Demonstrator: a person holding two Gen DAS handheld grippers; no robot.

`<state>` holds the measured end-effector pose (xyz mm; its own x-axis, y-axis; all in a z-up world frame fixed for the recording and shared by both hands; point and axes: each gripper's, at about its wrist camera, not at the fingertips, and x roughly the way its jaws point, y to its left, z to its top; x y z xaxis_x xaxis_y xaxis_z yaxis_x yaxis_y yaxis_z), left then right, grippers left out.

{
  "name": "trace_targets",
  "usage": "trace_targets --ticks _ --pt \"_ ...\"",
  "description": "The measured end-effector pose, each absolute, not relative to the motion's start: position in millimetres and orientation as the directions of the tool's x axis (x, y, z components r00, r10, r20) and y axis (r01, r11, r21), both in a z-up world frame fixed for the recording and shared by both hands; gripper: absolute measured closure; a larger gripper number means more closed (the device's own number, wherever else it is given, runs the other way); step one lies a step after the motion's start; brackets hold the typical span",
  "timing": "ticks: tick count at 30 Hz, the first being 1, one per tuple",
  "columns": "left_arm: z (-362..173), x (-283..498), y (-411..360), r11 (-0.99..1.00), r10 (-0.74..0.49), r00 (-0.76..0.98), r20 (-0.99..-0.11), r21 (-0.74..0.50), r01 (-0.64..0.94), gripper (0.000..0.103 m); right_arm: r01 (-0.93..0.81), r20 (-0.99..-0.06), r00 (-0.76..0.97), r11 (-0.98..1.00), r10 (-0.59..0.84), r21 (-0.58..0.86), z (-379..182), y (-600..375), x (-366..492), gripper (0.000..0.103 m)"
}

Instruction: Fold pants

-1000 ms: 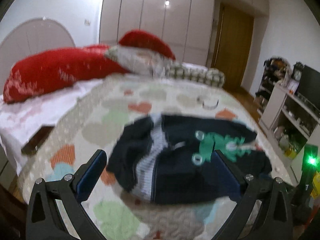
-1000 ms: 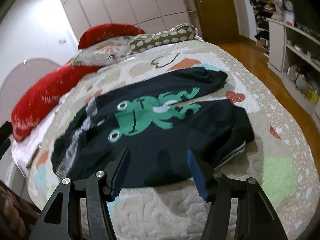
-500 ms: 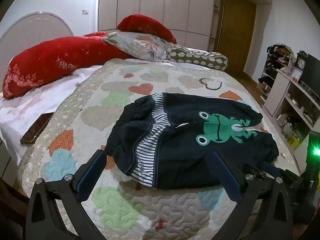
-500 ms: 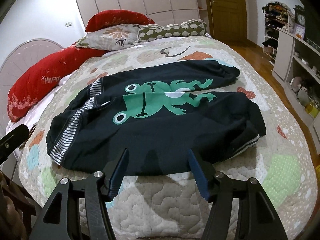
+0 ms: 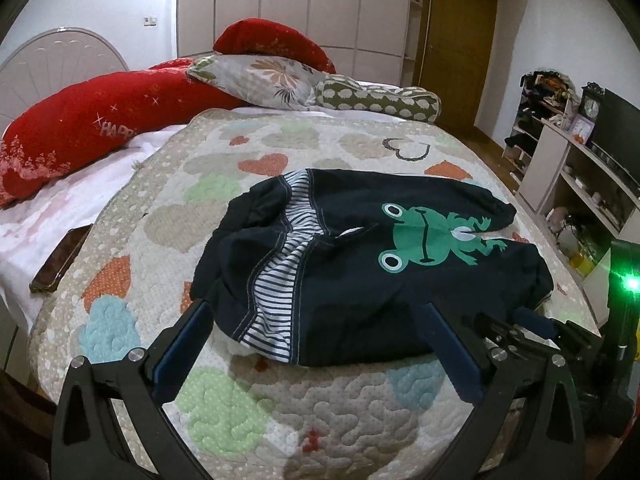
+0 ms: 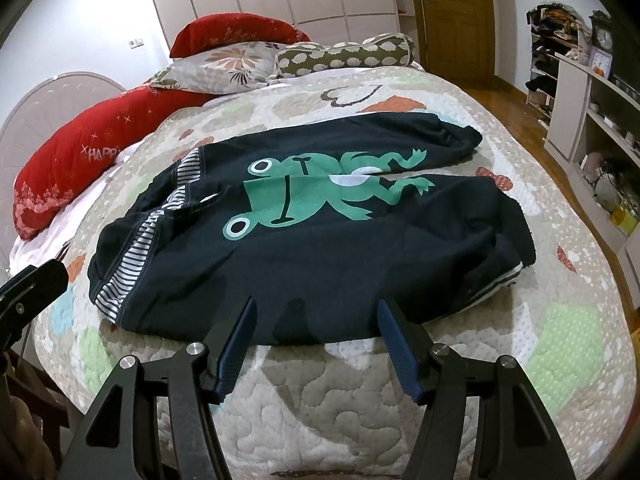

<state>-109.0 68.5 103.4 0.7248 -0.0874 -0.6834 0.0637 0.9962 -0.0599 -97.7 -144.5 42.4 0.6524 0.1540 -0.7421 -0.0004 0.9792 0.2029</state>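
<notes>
Left wrist view: left gripper (image 5: 320,344) wide open, nothing between its fingers. Pants (image 5: 372,260) lie spread on the quilt (image 5: 248,412), dark blue with a green frog print (image 5: 432,236). Striped waistband (image 5: 280,280) end sits straight ahead of the fingers, its near corner just past the tips. Long axis runs from waistband at left to the leg ends at right, across the view. A phone (image 5: 60,260) lies on the white sheet to the left, well apart. The right gripper's tips show at the right edge, near the pants' front hem.

Right wrist view: right gripper (image 6: 316,332) partly open, holding nothing; fingertips sit at the near edge of the pants (image 6: 320,240), at about mid-length. Leg ends lie to the right, waistband to the left. Left gripper nearer the waistband, right nearer the legs.

Against a second ago: the left view was blurred and higher; now sharp, lower, and closer to the waistband corner. Right view barely shifts; pants lie as before, unfolded.
</notes>
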Motion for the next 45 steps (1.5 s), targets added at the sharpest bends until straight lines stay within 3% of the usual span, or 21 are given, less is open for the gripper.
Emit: trace_targets --ticks 13,21,27,35,41,42,43,44,45 --pt "92.4 -78.8 86.8 0.987 -0.162 0.653 -0.740 -0.126 0.102 0.000 -0.011 -0.737 0.657 0.979 0.160 0.202 50.0 -155.6 -86.4 0.035" --pt "104.5 1.3 117.1 0.941 -0.327 0.559 -0.762 -0.314 0.124 0.000 -0.077 -0.745 0.651 0.989 0.144 0.124 101.5 -200.8 0.0 0.029" --pt "87.0 94.3 91.6 0.959 -0.263 0.491 -0.831 -0.169 0.227 0.000 -0.184 -0.785 0.609 0.983 0.115 0.001 98.2 -205.9 92.2 0.027" --pt "39.4 192.0 80.6 0.941 -0.289 0.336 -0.896 -0.202 0.272 0.000 -0.244 -0.860 0.503 0.968 0.082 -0.050 48.0 -200.0 179.5 0.027" --pt "9.8 212.0 68.9 0.926 -0.286 0.236 -0.929 -0.204 0.318 0.000 -0.282 -0.892 0.446 0.957 0.073 -0.062 18.7 -191.9 219.7 0.026" --pt "10.4 210.6 66.8 0.926 -0.273 0.240 -0.932 -0.187 0.329 0.004 -0.285 -0.894 0.441 0.957 0.073 -0.063 16.2 -190.8 221.7 0.024" --pt "12.0 208.1 65.1 0.930 -0.245 0.258 -0.934 -0.152 0.333 0.027 -0.288 -0.892 0.446 0.956 0.076 -0.063 15.3 -189.7 222.9 0.024" --pt "15.7 204.9 64.6 0.939 -0.200 0.293 -0.935 -0.098 0.331 0.040 -0.294 -0.888 0.452 0.954 0.082 -0.062 15.3 -188.6 222.3 0.026" --pt "19.5 202.5 66.0 0.938 -0.204 0.302 -0.931 -0.098 0.332 0.063 -0.304 -0.887 0.451 0.951 0.096 -0.051 16.0 -187.7 220.7 0.047"
